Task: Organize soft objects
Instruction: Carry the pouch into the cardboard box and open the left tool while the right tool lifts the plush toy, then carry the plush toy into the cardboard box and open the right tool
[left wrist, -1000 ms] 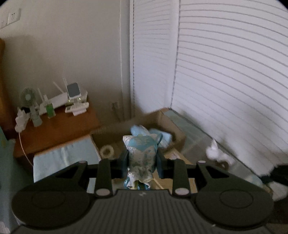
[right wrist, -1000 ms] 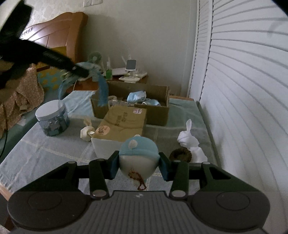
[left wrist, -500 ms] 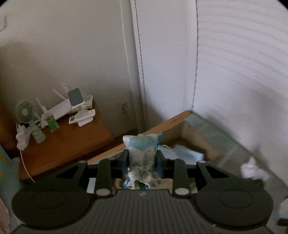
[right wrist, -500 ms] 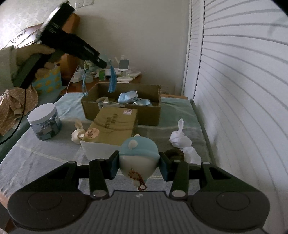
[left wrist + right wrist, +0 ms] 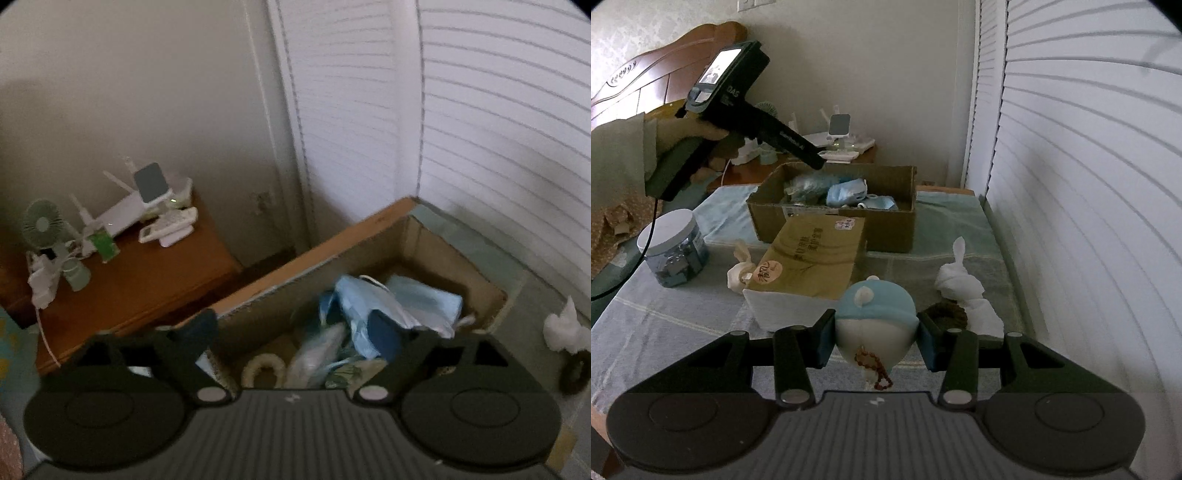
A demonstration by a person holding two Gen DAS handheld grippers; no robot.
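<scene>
Dropped since earlier from opening left gripper [image 5: 295, 332]: pale-blue patterned fabric pouch [image 5: 317, 354], now inside brown cardboard box [image 5: 424, 240]; right gripper [image 5: 875, 338] clamped on round blue-and-white plush toy [image 5: 875, 317]

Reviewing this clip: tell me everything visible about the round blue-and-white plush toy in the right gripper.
The plush toy is a rounded, soft-looking ball: pale blue on top with a small white nub, cream-white below. A string of dark reddish-brown beads hangs from its underside. It sits between the fingers of the right gripper, which press on both its sides and hold it above the cloth-covered table. Nothing else touches it.
</scene>
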